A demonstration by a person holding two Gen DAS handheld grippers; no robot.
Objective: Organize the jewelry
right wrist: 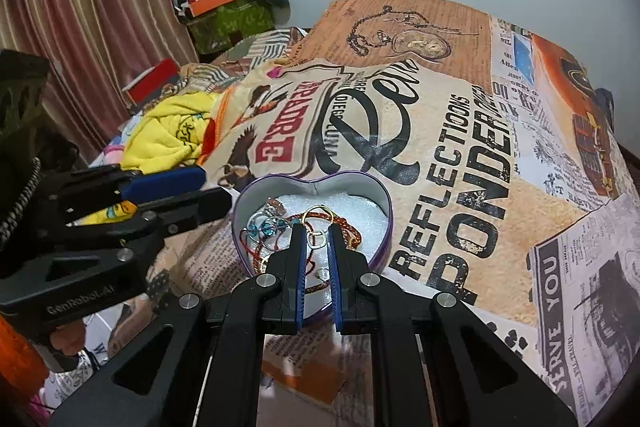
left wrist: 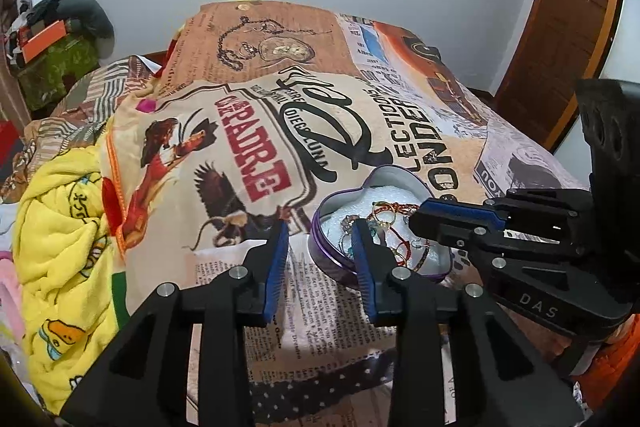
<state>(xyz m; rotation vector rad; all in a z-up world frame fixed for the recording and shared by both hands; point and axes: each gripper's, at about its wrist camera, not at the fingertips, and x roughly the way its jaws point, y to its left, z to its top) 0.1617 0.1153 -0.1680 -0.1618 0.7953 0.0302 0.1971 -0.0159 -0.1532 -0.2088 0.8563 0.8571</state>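
Jewelry (right wrist: 308, 227) lies tangled inside a heart-shaped tin (right wrist: 372, 193), purple outside and lined with white foam, which sits on the bed (right wrist: 500, 227) over a blanket printed with old newspaper graphics. In the heap I can pick out red braided cords, gold rings and a few pieces with turquoise stones (the rest is too knotted to sort by eye). My right gripper (right wrist: 318, 227) reaches over the near rim of the tin, its blue-padded fingers (right wrist: 335, 247) narrowly apart with a small gold ring (right wrist: 317, 238) showing in the gap between them; I cannot tell whether the pads touch it. My left gripper (left wrist: 320, 225) hangs at the tin's left edge with its fingers (left wrist: 280, 247) spread wide and nothing between them: one finger is outside the tin over the blanket, the other over the near-left rim. From the left wrist view, the right gripper (left wrist: 416, 217) comes in from the right side, its tip above the tin's contents (left wrist: 384, 223). A crumpled yellow towel (left wrist: 60, 227) lies on the bed's left side, well apart from the tin (left wrist: 332, 255).
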